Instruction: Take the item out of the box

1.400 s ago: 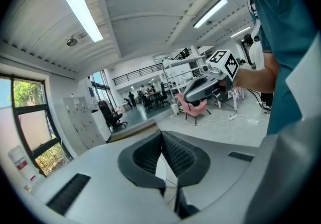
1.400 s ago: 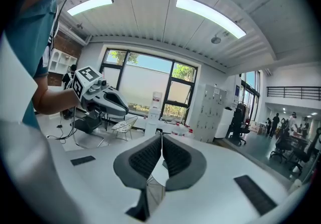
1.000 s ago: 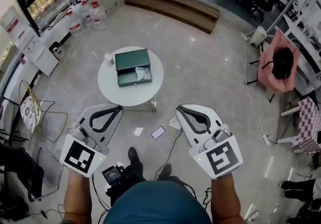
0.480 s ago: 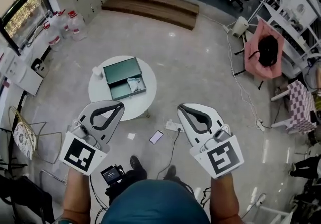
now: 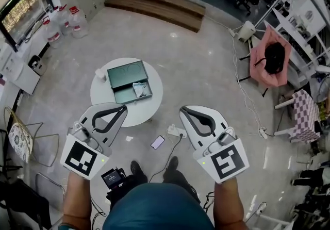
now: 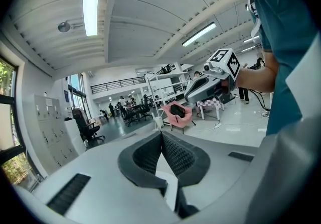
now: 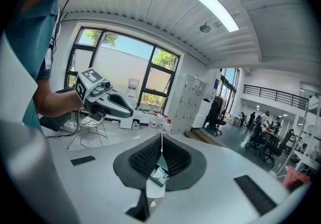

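Note:
On a round white table (image 5: 150, 101) lies an open dark green box (image 5: 129, 81), lid back, with a white crumpled item (image 5: 139, 88) in its tray. Both grippers are held up in front of the person, well short of the box and above the floor. My left gripper (image 5: 124, 108) overlaps the table's near edge in the head view; its jaws meet at the tip (image 6: 161, 133) with nothing between them. My right gripper (image 5: 182, 109) is to the right of the table, shut and empty (image 7: 161, 135). Through the gap under its jaws I glimpse the box (image 7: 159, 175).
A small white cup (image 5: 99, 74) stands beside the box. On the floor near the table lie a phone (image 5: 157, 143) and a power strip (image 5: 175, 132) with cables. A pink chair (image 5: 270, 59) stands right, water bottles (image 5: 59, 20) far left, a wooden step (image 5: 154, 4) behind.
The head view has shifted as the person steps: the table now sits lower and further left, nearer the left gripper. Both grippers keep their pose and stay shut.

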